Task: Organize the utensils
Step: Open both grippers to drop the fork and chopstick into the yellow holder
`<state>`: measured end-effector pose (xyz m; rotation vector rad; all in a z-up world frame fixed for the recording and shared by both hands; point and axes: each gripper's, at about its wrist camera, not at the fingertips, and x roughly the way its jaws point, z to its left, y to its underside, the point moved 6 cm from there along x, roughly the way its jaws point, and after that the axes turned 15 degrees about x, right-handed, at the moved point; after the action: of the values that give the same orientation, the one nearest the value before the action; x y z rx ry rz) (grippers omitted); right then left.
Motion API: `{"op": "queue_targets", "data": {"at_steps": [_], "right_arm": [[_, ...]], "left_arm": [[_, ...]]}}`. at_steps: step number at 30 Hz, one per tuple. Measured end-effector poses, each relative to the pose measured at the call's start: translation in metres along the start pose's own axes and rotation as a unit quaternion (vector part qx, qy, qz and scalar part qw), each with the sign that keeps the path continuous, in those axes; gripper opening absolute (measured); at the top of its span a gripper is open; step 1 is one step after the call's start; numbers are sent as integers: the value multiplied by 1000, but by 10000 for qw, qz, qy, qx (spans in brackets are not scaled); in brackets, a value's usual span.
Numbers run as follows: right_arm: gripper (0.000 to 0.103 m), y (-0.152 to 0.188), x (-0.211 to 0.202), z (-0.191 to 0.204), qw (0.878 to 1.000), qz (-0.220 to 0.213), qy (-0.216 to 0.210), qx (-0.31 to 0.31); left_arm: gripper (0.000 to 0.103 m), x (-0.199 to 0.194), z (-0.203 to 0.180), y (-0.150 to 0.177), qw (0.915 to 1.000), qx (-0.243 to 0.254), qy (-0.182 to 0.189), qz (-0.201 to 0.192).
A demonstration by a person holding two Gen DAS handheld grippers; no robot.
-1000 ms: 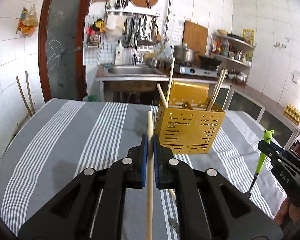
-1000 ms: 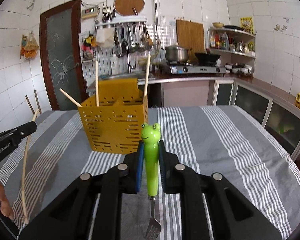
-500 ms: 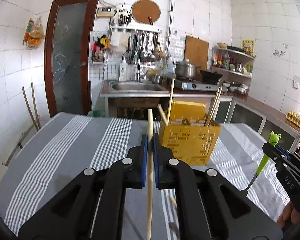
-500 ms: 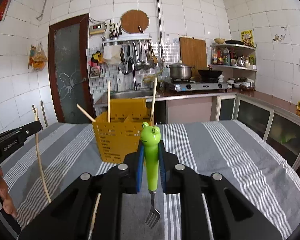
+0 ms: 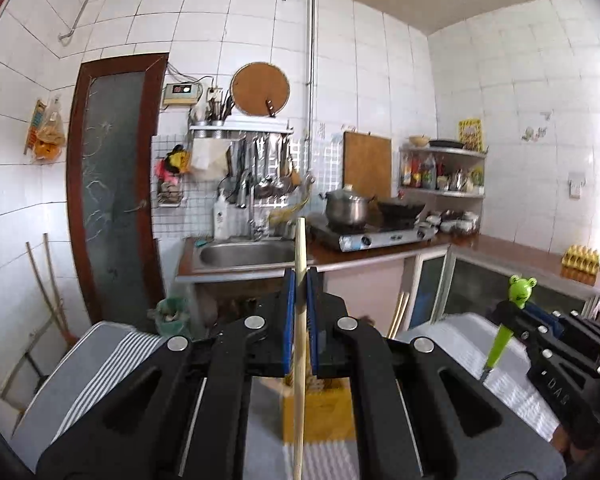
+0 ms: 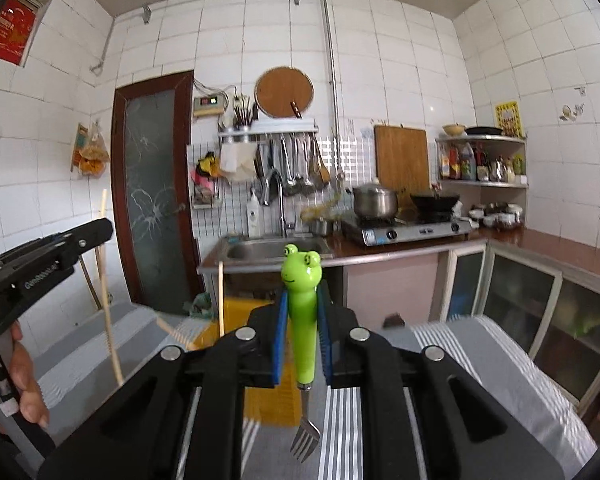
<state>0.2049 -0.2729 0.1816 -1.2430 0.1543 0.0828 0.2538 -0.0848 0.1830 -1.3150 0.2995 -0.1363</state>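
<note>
My left gripper (image 5: 300, 322) is shut on a long wooden chopstick (image 5: 299, 400) that stands upright between its blue pads. My right gripper (image 6: 303, 334) is shut on the green frog-headed handle of a small fork (image 6: 301, 320), tines hanging down. The yellow slotted utensil holder (image 5: 320, 410) stands on the striped table below and behind the left jaws, mostly hidden. In the right wrist view the holder (image 6: 270, 396) shows low between the jaws, with a chopstick (image 6: 221, 300) standing in it. The right gripper with the fork (image 5: 518, 292) appears at the right of the left wrist view, the left gripper (image 6: 44, 256) at the left of the right wrist view.
A grey striped tablecloth (image 6: 496, 364) covers the table. Beyond it runs a kitchen counter with a sink (image 5: 246, 254), a gas stove with a pot (image 5: 348, 208) and hanging utensils. A hand (image 6: 24, 372) holds the left gripper's grip.
Both grippers have risen well above the table, each still holding its utensil. The yellow holder has dropped from the middle of both views to the bottom, largely behind the jaws.
</note>
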Motion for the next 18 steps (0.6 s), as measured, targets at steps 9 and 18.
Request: {"op": "queue_targets", "data": {"at_steps": [9, 18], "right_arm": [[14, -37, 52, 18, 9991, -288, -302, -43], [14, -11, 108, 22, 9989, -72, -463, 54]], "left_arm": [[4, 71, 4, -32, 9989, -160, -65, -432], [4, 136, 2, -2, 9991, -350, -58, -236]]}}
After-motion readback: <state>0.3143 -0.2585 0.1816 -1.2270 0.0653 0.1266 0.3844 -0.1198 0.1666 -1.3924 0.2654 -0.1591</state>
